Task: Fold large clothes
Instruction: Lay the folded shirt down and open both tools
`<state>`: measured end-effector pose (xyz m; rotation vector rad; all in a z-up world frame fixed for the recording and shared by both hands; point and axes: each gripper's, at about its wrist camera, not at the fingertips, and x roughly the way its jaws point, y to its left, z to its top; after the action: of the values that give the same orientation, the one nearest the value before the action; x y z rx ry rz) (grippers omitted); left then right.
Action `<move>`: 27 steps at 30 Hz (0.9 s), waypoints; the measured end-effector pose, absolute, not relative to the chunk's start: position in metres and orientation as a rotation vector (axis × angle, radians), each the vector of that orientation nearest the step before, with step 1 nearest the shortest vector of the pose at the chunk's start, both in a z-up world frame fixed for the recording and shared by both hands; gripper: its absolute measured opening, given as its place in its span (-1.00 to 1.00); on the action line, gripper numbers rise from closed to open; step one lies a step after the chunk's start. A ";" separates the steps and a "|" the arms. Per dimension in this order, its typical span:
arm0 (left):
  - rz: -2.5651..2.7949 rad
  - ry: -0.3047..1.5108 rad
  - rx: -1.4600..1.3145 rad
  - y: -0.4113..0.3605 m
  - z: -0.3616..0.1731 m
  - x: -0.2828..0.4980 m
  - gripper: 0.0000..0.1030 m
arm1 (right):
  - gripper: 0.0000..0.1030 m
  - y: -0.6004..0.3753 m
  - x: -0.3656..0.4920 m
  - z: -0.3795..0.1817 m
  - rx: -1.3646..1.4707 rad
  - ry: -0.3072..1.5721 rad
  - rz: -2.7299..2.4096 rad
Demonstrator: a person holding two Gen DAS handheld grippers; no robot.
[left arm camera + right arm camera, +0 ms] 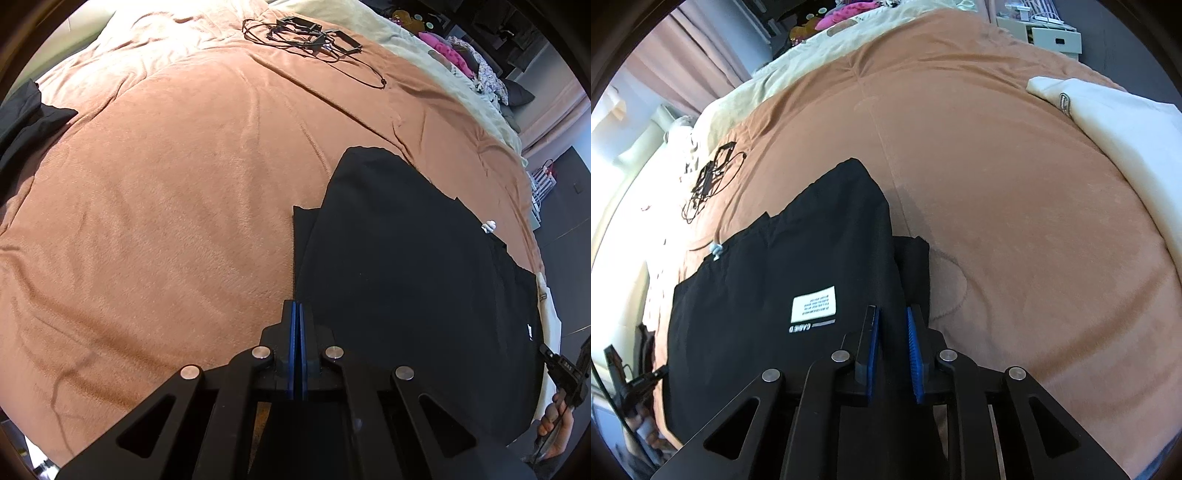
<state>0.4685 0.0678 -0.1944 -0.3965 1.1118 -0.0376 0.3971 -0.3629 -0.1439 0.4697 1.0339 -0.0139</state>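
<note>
The black garment [783,266], soft and limp, was pinched at its near corners by the left hand-held gripper [297,314] and right hand-held gripper [892,321]

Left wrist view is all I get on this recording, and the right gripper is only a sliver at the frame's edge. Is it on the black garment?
Observer: Yes. The right gripper has its blue pads closed on a fold of the black garment, at the garment's right edge.
Operator: Anything printed on the fabric?
Observer: A white label with small text, and white lettering next to it on the gripper's side.
Operator: What lies beyond that edge?
Observer: Bare brown blanket, then a cream garment at the far right of the bed.
</note>
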 end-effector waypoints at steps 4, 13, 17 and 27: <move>-0.034 1.111 -0.414 0.069 -0.198 0.470 -0.91 | -0.78 -0.357 0.390 -0.142 0.446 1.029 0.010; -0.048 1.100 -0.478 0.076 -0.196 0.471 -0.91 | -0.93 -0.353 0.410 -0.143 0.425 1.018 0.007; -0.086 1.101 -0.542 0.085 -0.191 0.464 -0.90 | -0.92 -0.352 0.405 -0.143 0.415 1.019 -0.017; -0.097 1.044 -0.645 0.108 -0.184 0.425 0.50 | -0.07 -0.360 0.370 -0.119 0.449 0.978 -0.076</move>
<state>0.4253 0.1084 -0.1843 -0.6452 1.0436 -0.0966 0.3705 -0.3603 -0.1192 0.4492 0.9776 -0.0763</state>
